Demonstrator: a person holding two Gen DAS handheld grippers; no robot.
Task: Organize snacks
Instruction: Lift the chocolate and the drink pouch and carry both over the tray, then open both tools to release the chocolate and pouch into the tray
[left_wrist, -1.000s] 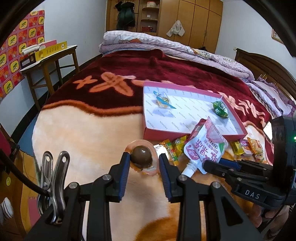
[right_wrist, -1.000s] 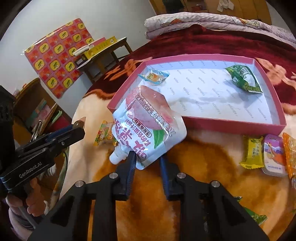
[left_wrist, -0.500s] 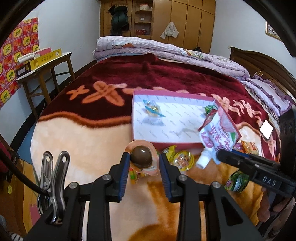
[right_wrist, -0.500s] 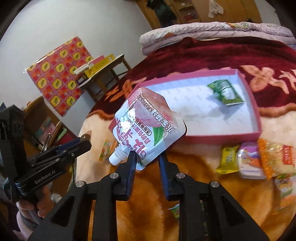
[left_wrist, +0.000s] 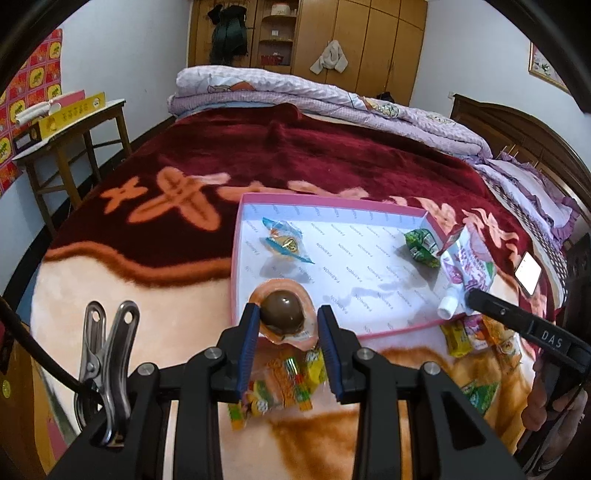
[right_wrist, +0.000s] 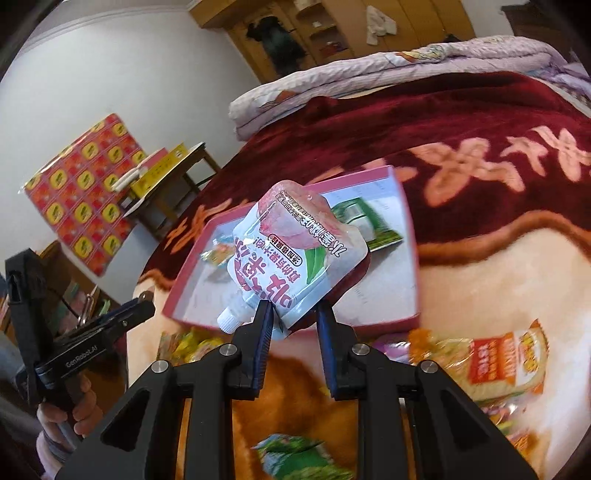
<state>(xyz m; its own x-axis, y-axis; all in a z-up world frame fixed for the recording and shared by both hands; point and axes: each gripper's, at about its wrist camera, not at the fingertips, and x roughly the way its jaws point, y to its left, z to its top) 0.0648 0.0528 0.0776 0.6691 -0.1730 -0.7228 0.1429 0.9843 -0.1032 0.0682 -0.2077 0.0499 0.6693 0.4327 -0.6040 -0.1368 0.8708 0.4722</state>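
**A:** What have I got in the left tool (left_wrist: 283, 322) right now?

**B:** From my seat, it's clenched on the brown egg snack (left_wrist: 282, 311) in its clear, peach-rimmed pack. The blue pads sit on either side of the pack, and it hangs over the near left corner of the pink box (left_wrist: 236, 236).

**A:** And the right tool (right_wrist: 294, 318)?

**B:** I see it grasping the white jelly pouch (right_wrist: 295, 254) with the peach picture, pinched near its lower edge, with the cap (right_wrist: 229, 320) pointing down and to the left. The pouch is in the air by the box's right wall in the left wrist view (left_wrist: 467, 264).

**A:** What's already in the box?

**B:** Two things on the white lining: a blue-and-orange candy (left_wrist: 284, 242) toward the back left and a green packet (left_wrist: 421, 245) toward the back right, well apart from each other.

**A:** And outside it?

**B:** The box lies on the bed blanket (left_wrist: 122, 295). A heap of yellow and orange wrappers (left_wrist: 284, 380) lies on the blanket beneath my left tool, just in front of the box. In the right wrist view there's an orange noodle packet (right_wrist: 495, 358) to the right and a green wrapper (right_wrist: 295, 458) near the bottom edge; that view is blurred, so I can't read more.
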